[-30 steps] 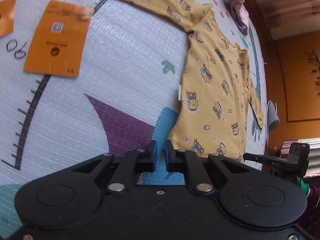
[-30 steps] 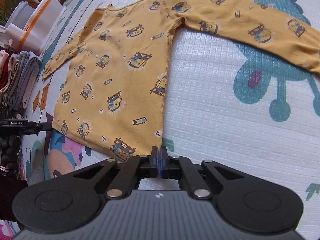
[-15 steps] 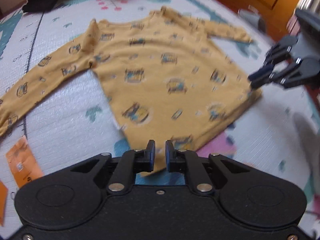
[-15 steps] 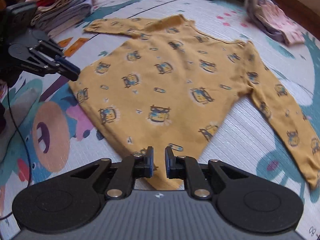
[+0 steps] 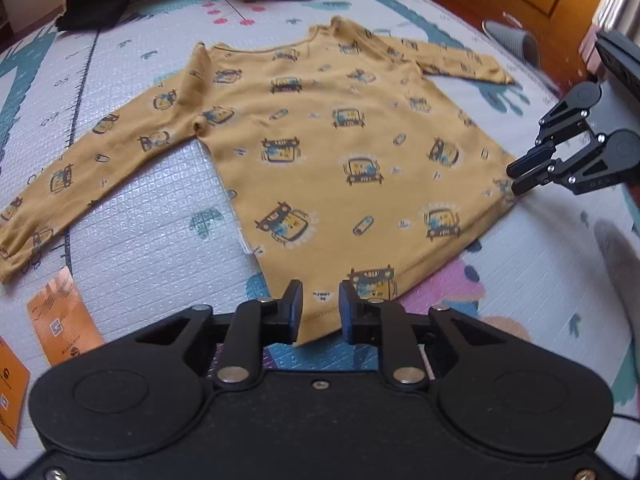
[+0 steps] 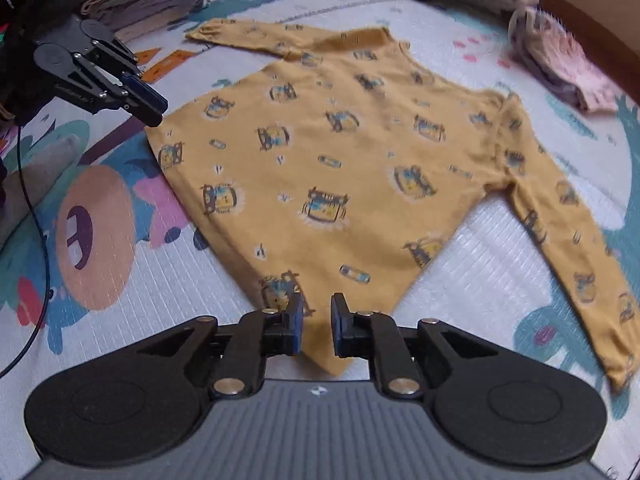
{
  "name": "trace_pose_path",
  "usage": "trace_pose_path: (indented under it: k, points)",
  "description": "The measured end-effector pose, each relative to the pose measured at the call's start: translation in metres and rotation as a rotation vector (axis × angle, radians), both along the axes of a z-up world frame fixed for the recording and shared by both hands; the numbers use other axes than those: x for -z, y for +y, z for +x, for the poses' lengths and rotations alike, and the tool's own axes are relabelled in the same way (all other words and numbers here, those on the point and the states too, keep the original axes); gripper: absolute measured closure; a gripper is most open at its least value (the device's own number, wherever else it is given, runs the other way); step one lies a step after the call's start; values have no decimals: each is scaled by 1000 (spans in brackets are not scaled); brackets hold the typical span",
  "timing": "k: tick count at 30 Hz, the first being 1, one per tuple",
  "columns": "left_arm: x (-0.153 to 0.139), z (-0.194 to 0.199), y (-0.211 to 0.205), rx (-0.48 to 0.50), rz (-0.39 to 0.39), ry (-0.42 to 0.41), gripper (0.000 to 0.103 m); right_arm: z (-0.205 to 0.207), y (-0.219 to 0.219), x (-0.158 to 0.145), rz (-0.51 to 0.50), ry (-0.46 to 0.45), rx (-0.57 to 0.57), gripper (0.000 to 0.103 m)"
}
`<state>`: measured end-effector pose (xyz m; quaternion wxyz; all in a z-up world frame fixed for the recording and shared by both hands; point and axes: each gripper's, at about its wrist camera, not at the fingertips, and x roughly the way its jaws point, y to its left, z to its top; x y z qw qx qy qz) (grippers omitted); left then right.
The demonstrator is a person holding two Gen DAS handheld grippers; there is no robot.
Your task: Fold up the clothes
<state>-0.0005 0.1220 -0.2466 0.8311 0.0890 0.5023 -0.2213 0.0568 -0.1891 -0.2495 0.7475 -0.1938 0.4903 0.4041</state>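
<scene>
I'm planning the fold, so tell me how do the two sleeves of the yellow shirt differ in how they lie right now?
The sleeve by the orange cards stretches out long toward the mat's edge, its full length showing. The sleeve near the grey slipper looks shorter in the left wrist view, angling away behind the shirt body. Both lie flat on the play mat, and no gripper holds either.

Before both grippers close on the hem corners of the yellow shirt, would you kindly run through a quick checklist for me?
1. Yellow shirt lies flat, both sleeves spread: ok.
2. Left gripper over its hem corner, jaws opening, hem seen between them: ok.
3. Right gripper over the other hem corner, jaws opening: ok.
4. Pads pressing cloth: not ok, nothing gripped yet.
5. Whether the fingertips reach down to the cloth: cannot tell.
6. Play mat around the shirt free; pink clothes and orange cards lie apart: ok.
</scene>
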Motion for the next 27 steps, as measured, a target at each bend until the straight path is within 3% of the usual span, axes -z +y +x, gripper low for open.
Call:
trace_pose_path:
  k: [2,5,9,13,16,19,23,27]
  points:
    - [5,2,0,5,34,39,80,1,-3,3,25,56,19,76]
    - [0,7,4,15,28,76,80,0,-1,0,9,95,-61,76]
    - [-15,26,19,-31,3,62,80,24,-16,-3,76,165,40,79]
    - [-50,70,26,-17,46,8,80,82,-30,-18,106,86,121,79]
    - [-84,120,23,66,101,-59,80,138,-40,-25,111,14,174,77]
    - [-98,170,21,123,177,-84,80,179,-40,-28,99,-31,190,77]
    - [-93,226,6,225,285,-129,80,217,-33,-21,16,-58,157,75]
    - [-77,266,0,190,184,-140,80,229,-58,-9,-2,-55,246,73]
